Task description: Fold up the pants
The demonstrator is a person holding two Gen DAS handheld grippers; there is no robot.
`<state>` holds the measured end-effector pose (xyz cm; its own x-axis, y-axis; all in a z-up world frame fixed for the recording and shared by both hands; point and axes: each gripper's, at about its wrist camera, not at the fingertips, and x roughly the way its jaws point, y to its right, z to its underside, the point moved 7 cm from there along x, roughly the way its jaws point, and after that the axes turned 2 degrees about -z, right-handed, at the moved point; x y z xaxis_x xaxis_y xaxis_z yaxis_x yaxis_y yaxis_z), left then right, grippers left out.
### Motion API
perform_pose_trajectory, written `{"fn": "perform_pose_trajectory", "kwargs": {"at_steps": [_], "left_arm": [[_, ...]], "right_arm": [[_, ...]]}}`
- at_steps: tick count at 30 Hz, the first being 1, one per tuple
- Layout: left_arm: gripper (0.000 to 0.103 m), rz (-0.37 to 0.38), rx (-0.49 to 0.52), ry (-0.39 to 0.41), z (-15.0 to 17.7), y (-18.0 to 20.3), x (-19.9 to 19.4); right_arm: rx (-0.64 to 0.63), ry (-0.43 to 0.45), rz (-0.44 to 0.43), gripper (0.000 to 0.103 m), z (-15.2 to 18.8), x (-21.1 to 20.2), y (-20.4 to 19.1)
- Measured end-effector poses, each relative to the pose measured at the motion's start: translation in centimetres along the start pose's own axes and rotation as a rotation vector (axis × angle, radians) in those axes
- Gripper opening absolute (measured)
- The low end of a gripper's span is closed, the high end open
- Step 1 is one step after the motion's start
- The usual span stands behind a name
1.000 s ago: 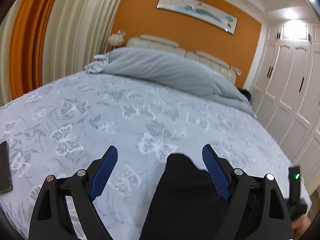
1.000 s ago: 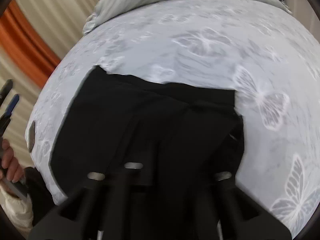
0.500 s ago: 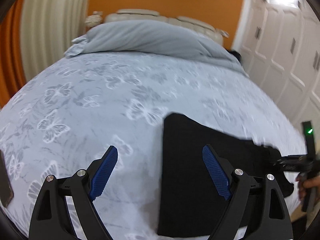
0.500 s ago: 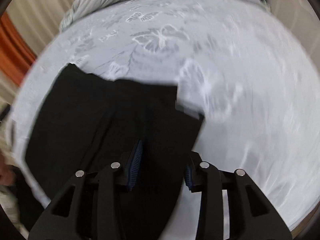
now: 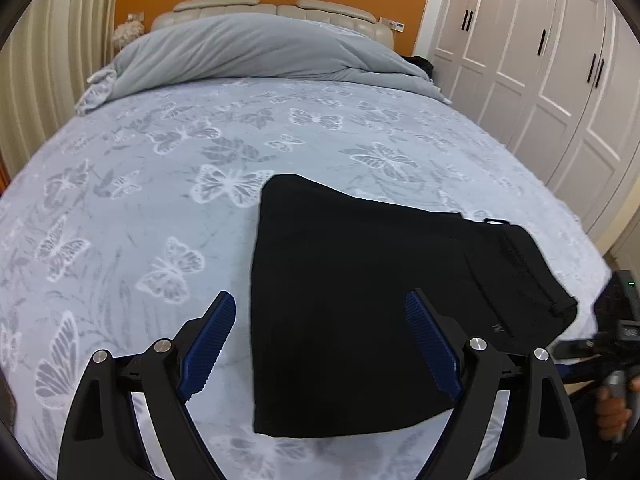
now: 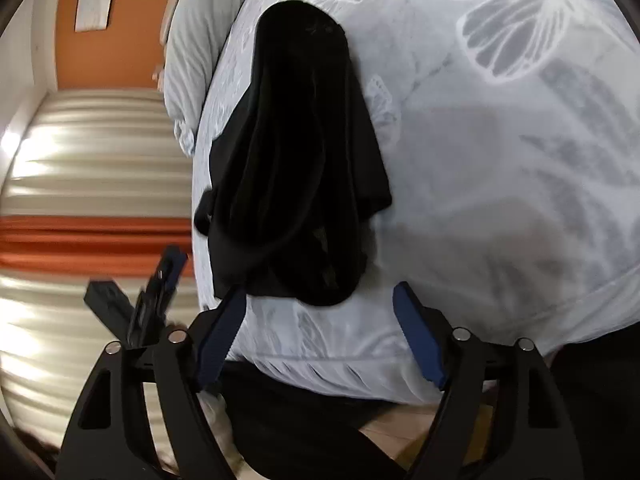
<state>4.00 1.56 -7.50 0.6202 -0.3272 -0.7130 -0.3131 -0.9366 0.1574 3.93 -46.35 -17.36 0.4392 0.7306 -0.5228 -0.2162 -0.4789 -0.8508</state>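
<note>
Black pants lie folded flat on the butterfly-print bedspread near the bed's front edge. My left gripper is open and empty, held above the pants' near left part. In the right wrist view the pants lie as a dark bundle near the bed's edge. My right gripper is open and empty, pulled back just off the bed edge, with the waistband end in front of it. The right gripper's body shows at the right edge of the left wrist view.
A grey duvet is heaped at the headboard. White wardrobe doors stand at the right. Cream and orange curtains hang on the left side. Wooden floor lies below the bed edge.
The right gripper has opened, let go of the pants and pulled back off the bed edge, turning sideways. The left gripper tilted down over the pants, still open.
</note>
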Motion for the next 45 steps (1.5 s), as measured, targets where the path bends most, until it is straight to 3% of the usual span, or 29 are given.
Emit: {"fn": "perform_pose_trajectory", "kwargs": {"at_steps": [1, 2, 3, 5, 6, 9, 11, 12, 15, 17, 18, 20, 21, 22, 23, 24, 26, 29, 33, 34, 36, 37, 39, 42, 43, 45], "left_arm": [[0.084, 0.005, -0.009, 0.002, -0.1, 0.0, -0.1], [0.084, 0.009, -0.017, 0.005, -0.2, 0.0, -0.2], [0.084, 0.005, -0.023, 0.01, -0.3, -0.2, -0.4], [0.084, -0.002, -0.039, 0.029, -0.6, -0.4, -0.7], [0.084, -0.005, -0.048, 0.038, -0.8, -0.6, -0.9], [0.084, -0.016, -0.09, 0.093, -1.4, -1.6, -2.1], [0.084, -0.024, -0.093, 0.102, -1.5, -1.8, -2.3], [0.084, -0.032, -0.092, 0.099, -1.4, -1.8, -2.3], [0.084, -0.048, -0.08, 0.043, -0.6, -1.7, -1.1], [0.084, -0.057, -0.063, -0.013, 0.4, -1.3, 0.1], [0.084, -0.042, -0.045, -0.051, 1.0, -0.7, 0.8], [0.084, -0.025, 0.003, -0.081, 2.1, 0.6, 1.4], [0.084, -0.025, 0.028, -0.084, 2.5, 1.1, 1.5], [0.084, -0.031, 0.071, -0.084, 2.9, 2.0, 1.7], [0.084, -0.03, 0.103, -0.079, 3.2, 2.8, 1.8], [0.084, -0.019, 0.136, -0.076, 3.5, 3.9, 1.8], [0.084, 0.004, 0.156, -0.075, 3.7, 5.1, 2.0], [0.084, 0.069, 0.168, -0.107, 4.2, 6.8, 2.5], [0.084, 0.112, 0.206, -0.115, 4.8, 7.9, 2.4], [0.084, 0.102, 0.219, -0.102, 4.8, 7.8, 2.1], [0.084, 0.088, 0.219, -0.08, 4.6, 7.3, 1.7], [0.084, 0.084, 0.202, -0.071, 4.2, 6.8, 1.5], [0.084, 0.085, 0.148, -0.055, 3.3, 5.6, 1.3], [0.084, 0.054, 0.041, -0.014, 1.7, 2.8, 0.7], [0.084, 0.037, 0.025, -0.008, 1.4, 2.2, 0.7], [0.084, -0.029, 0.009, -0.016, 1.2, 0.9, 1.3]], "right_arm": [[-0.063, 0.032, -0.001, 0.064, -0.4, 0.2, -0.9], [-0.123, 0.037, 0.027, 0.028, -0.6, 0.7, -1.6], [-0.159, 0.02, 0.076, 0.014, -0.8, 1.5, -2.2], [-0.318, 0.044, 0.152, 0.007, -1.4, 1.7, -6.2], [-0.44, 0.087, 0.165, 0.007, -1.6, 0.8, -10.0], [-0.688, 0.201, 0.1, 0.006, -1.3, -2.4, -19.6], [-0.797, 0.236, 0.092, 0.006, -1.1, -3.6, -22.4], [-0.813, 0.236, 0.124, 0.006, -1.5, -3.6, -21.9], [-0.645, 0.115, 0.304, 0.012, -4.1, -0.9, -12.0], [-0.456, 0.014, 0.56, 0.013, -4.9, 0.3, -2.4], [-0.382, 0.022, 0.579, 0.013, -5.0, -0.5, -0.1], [-0.292, 0.102, 0.472, 0.014, -5.3, -3.0, -0.3], [-0.315, 0.143, 0.437, 0.016, -5.7, -3.9, -1.8], [-0.355, 0.182, 0.39, 0.033, -5.9, -4.8, -4.2], [-0.368, 0.197, 0.355, 0.074, -6.0, -5.1, -5.7], [-0.379, 0.21, 0.306, 0.089, -6.1, -5.0, -7.3], [-0.408, 0.156, 0.171, 0.092, -6.1, -3.1, -10.8], [-0.311, 0.037, 0.043, 0.092, -6.9, 1.1, -12.8], [-0.204, -0.023, 0.115, 0.092, -8.3, 3.4, -10.6], [-0.206, -0.02, 0.137, 0.091, -8.2, 2.9, -9.7], [-0.23, -0.045, 0.196, 0.049, -8.1, 3.2, -7.6], [-0.23, -0.071, 0.22, 0.011, -7.6, 3.8, -6.6], [-0.343, -0.053, 0.27, 0.005, -7.2, 3.6, -7.6], [-0.68, 0.067, 0.17, 0.005, -5.1, 0.3, -16.5], [-0.738, 0.093, 0.152, 0.006, -4.6, -0.4, -18.0], [-0.753, 0.102, 0.214, 0.011, -4.8, -0.8, -16.4]]}}
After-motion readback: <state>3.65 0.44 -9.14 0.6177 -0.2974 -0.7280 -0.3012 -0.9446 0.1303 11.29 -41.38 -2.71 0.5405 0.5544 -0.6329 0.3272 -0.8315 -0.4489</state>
